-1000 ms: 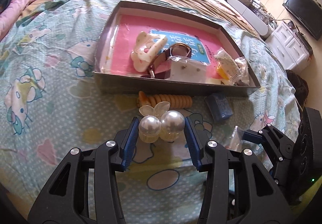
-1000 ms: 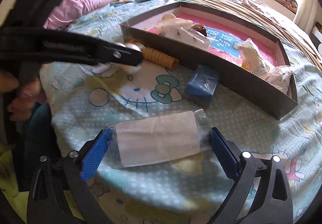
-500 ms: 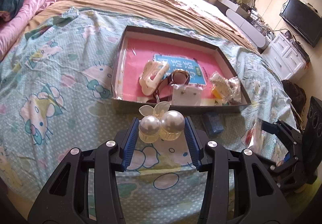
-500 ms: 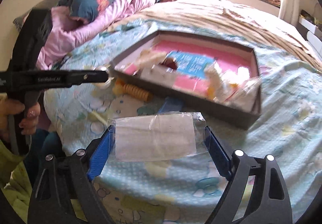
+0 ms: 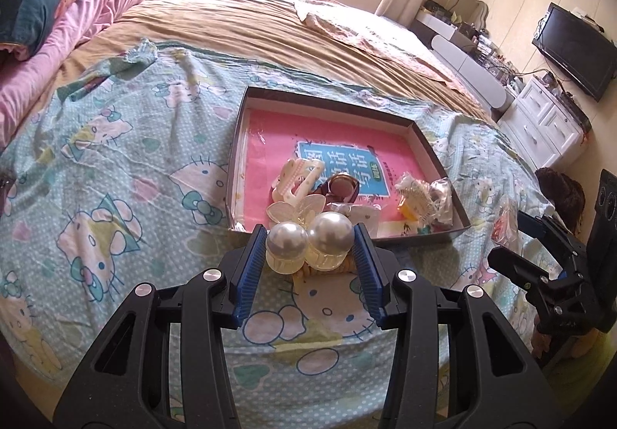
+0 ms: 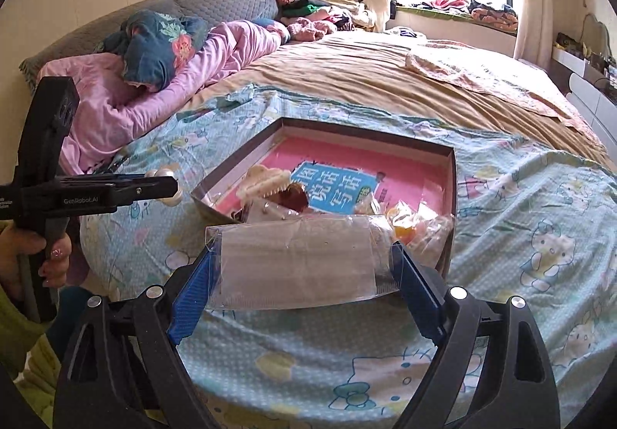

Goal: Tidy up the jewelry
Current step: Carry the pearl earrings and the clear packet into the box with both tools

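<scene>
My left gripper (image 5: 309, 234) is shut on a hair clip with two big pearls and pale petals (image 5: 287, 240), held in the air above the near edge of the dark box (image 5: 327, 99). In the right wrist view my right gripper (image 6: 304, 255) is shut on a clear plastic packet (image 6: 297, 263), its pads pressing the packet's ends, just short of the box (image 6: 385, 136). The left gripper (image 6: 169, 190) shows side-on at the left there. The box holds a pink book, a cream claw clip (image 5: 295, 176), a brown band (image 5: 341, 186) and small packets (image 5: 420, 197).
An orange coil tie (image 5: 308, 271) peeks out below the pearls on the cartoon-print sheet. A pink quilt (image 6: 216, 55) and pillows lie at the head of the bed. White drawers (image 5: 547, 124) and a TV (image 5: 578, 51) stand at the right. A hand (image 6: 50, 255) holds the left gripper's handle.
Both grippers have risen from the sheet with their loads, so the box now sits lower and farther. The packet has come up off the bed. The blue item by the box is out of sight.
</scene>
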Motion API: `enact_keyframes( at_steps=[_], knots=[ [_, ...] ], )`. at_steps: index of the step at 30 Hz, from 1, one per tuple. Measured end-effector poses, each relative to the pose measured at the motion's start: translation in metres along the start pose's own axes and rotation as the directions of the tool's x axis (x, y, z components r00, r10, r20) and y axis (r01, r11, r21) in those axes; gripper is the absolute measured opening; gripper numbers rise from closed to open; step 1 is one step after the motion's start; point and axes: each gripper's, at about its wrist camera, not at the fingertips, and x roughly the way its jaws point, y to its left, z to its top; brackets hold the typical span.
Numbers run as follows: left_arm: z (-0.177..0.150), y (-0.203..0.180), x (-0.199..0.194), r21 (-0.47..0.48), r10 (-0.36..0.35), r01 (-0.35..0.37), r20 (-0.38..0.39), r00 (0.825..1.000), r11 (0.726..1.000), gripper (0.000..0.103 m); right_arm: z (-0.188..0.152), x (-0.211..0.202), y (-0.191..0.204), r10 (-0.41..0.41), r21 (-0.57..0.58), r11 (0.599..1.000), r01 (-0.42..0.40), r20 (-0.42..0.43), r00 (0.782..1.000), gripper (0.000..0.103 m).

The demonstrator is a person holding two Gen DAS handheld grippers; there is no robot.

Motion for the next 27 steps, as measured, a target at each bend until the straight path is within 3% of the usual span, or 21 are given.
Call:
enact_keyframes(
  at_steps=[16, 27],
  knots=[
    [0.018, -0.014, 0.01, 0.036, 0.005, -0.005, 0.012, 1.0, 0.999, 0.037, 0.022, 0.008, -0.022, -0.054, 0.027, 0.998, 0.053, 0.039, 0.998, 0.086],
    [0.028, -0.017, 0.039, 0.048, 0.027, -0.026, -0.02, 0.999, 0.999, 0.037, 0.027, 0.029, -0.057, -0.123, 0.086, 0.989, 0.122, 0.006, 0.992, 0.087]
  ],
)
